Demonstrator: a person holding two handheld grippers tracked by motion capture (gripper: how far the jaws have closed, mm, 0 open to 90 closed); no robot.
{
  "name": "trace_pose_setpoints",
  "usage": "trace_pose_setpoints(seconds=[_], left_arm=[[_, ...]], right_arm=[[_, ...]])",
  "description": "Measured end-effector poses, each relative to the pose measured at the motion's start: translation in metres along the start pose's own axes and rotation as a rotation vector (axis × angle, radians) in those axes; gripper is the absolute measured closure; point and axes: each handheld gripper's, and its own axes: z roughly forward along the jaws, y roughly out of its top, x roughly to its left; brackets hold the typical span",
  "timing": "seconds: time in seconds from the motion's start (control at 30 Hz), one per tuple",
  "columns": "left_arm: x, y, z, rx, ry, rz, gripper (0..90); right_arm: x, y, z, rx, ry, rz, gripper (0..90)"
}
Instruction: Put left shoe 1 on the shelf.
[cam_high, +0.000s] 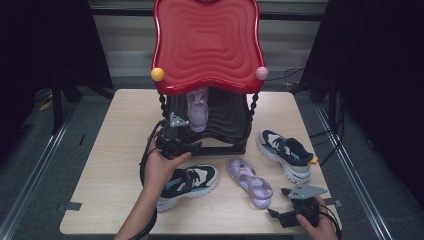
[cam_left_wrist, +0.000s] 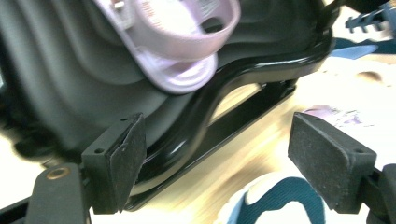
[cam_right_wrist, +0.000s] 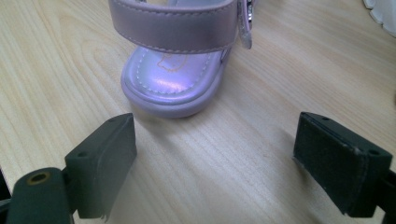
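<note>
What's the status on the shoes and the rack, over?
Left tongs open, empty, beside the black rack. One purple sandal sits on its lower shelf. Right tongs open, facing the second sandal on the table. Nothing in the way.

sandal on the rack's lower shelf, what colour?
Pale lilac, like the sandal on the table. The shelved sandal shows best in the left gripper view.

**Two lilac sandals, one shelved, one on the desk**

One lilac sandal (cam_high: 198, 111) rests tilted on the black ribbed shelf (cam_high: 227, 120) under the red top, its sole edge near the shelf's front rim. Its mate (cam_high: 250, 182) (strap buckled, pearly insole) lies flat on the desk (cam_high: 120, 130), between two sneakers.
</note>
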Motion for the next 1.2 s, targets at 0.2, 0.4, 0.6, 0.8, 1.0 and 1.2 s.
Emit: trace_pose_setpoints(seconds=[0.2,0.4,0.6,0.8,1.0,1.2], left_arm=[[0.009,-0.008,-0.008,0.008,0.005,-0.017,19.8],[0.020,-0.018,-0.015,0.012,0.014,-0.026,20.0],[0.034,-0.027,-0.026,0.012,0.035,-0.038,20.3],[0.046,-0.038,-0.034,0.012,0.044,-0.052,20.4],[0.060,-0.052,-0.042,0.008,0.077,-0.076,20.4],[0.070,-0.065,-0.044,0.010,0.103,-0.096,20.5]], right_arm=[[0.000,0.000,0.000,0.000,0.000,0.000,12.4],[0.000,0.000,0.000,0.000,0.000,0.000,12.4],[0.000,0.000,0.000,0.000,0.000,0.000,12.4],[0.000,0.000,0.000,0.000,0.000,0.000,12.4],[0.000,0.000,0.000,0.000,0.000,0.000,12.4],[0.000,0.000,0.000,0.000,0.000,0.001,12.4]])
